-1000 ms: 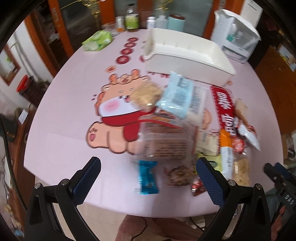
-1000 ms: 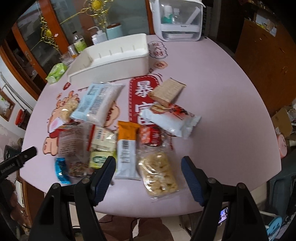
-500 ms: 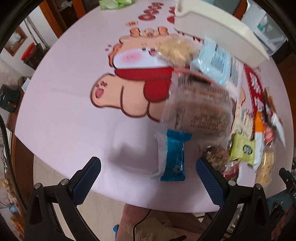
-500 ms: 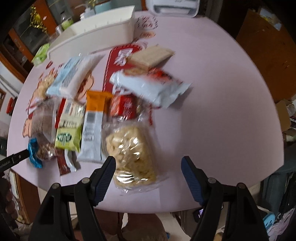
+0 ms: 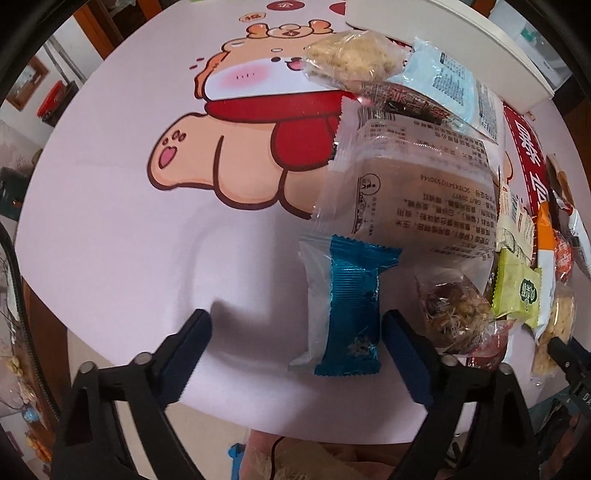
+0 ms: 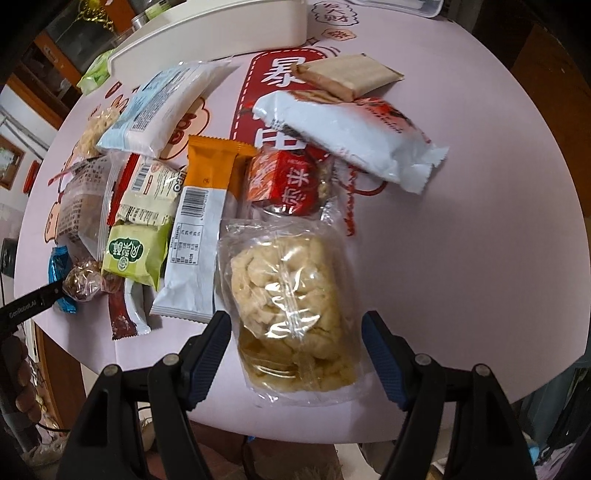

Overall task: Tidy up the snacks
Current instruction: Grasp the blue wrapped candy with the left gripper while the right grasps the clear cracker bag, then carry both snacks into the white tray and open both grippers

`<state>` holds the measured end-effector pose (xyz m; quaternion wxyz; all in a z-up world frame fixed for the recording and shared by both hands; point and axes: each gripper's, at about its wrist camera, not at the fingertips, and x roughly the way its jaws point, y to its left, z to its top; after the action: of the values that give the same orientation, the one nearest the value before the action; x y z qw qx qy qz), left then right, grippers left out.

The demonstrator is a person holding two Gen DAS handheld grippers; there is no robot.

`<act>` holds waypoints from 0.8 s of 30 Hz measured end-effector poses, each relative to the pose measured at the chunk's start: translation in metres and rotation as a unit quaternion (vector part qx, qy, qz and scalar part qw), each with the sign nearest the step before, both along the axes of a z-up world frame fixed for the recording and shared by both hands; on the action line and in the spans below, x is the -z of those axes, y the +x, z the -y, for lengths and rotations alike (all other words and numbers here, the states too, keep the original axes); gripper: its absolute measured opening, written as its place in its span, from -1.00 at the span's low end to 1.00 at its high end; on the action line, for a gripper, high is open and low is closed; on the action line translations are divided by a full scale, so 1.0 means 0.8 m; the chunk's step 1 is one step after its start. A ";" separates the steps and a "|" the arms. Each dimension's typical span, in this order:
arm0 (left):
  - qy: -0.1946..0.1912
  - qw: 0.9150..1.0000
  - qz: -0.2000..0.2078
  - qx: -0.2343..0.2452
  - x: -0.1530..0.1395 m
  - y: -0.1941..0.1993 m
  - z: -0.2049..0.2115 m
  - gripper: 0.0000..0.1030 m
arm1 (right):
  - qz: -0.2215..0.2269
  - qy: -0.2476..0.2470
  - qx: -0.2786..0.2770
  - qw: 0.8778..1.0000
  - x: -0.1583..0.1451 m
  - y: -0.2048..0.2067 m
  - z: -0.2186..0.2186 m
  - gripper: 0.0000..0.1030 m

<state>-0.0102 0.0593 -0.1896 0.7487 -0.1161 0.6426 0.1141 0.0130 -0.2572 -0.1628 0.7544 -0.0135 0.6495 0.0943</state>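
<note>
Left wrist view shows the left gripper (image 5: 295,332) pointing down at the pink table (image 5: 110,221), its jaws closing. The blue snack packet (image 5: 351,314) lies between them, nearer to the right finger, and the pads do not press on it yet, so nothing is grasped. Just beside it on the right lies a small clear packet of brown nuts (image 5: 454,314), which touches the outer side of the right finger.

In the right wrist view the right gripper (image 6: 295,339) stands released over the clear bag of puffed rice crackers (image 6: 291,310). The bag lies between the two fingers, at the near edge of the table, and I see a gap on each side. The white bin (image 6: 221,33), where the snacks probably must go, is far behind the pile.

I think the step in hand is a double pick. To do it well, the left gripper should be centred on the blue packet, so that the nut packet is not caught together with it. The cracker bag is fragile, I judge: the right jaws should close gently on its body. Both packets lie near the table edge, so they should be lifted straight up, not dragged.
</note>
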 end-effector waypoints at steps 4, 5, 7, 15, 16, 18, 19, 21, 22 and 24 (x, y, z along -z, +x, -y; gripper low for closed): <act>0.014 1.000 0.014 0.015 0.003 0.003 0.006 0.37 | -0.004 -0.006 -0.015 1.000 0.003 0.001 -0.006 0.19; 0.017 0.999 0.021 0.022 0.000 0.003 0.009 0.11 | -0.002 -0.005 -0.019 1.000 0.002 0.000 -0.006 0.19; 0.020 0.999 0.029 0.035 -0.004 0.004 0.016 -0.40 | 0.002 -0.002 -0.023 1.000 -0.002 0.000 -0.007 0.18; 0.022 0.998 0.043 0.038 -0.037 0.008 0.028 -0.49 | 0.082 0.033 -0.063 0.994 -0.082 -0.003 -0.020 0.17; 0.023 0.998 0.052 0.041 -0.049 0.008 0.029 -0.49 | 0.093 0.037 -0.066 0.993 -0.094 0.001 -0.022 0.17; 0.027 0.996 0.073 0.045 -0.075 0.010 0.028 -0.50 | 0.115 0.050 -0.072 0.990 -0.119 0.006 -0.025 0.17; 0.027 0.995 0.084 0.047 -0.088 0.012 0.025 -0.50 | 0.125 0.055 -0.074 0.988 -0.129 0.008 -0.024 0.17; 0.025 0.992 0.110 0.052 -0.126 0.018 0.031 -0.50 | 0.147 0.069 -0.079 0.984 -0.150 0.015 -0.029 0.17; 0.024 0.990 0.124 0.056 -0.146 0.028 0.034 -0.50 | 0.156 0.075 -0.081 0.982 -0.160 0.020 -0.034 0.17; 0.027 0.986 0.153 0.064 -0.181 0.042 0.038 -0.50 | 0.177 0.088 -0.084 0.977 -0.183 0.027 -0.043 0.17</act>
<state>0.0236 0.0287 -0.0448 0.8467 -0.0706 0.5235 0.0642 0.0349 -0.2228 -0.0165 0.8450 -0.0183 0.4912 0.2104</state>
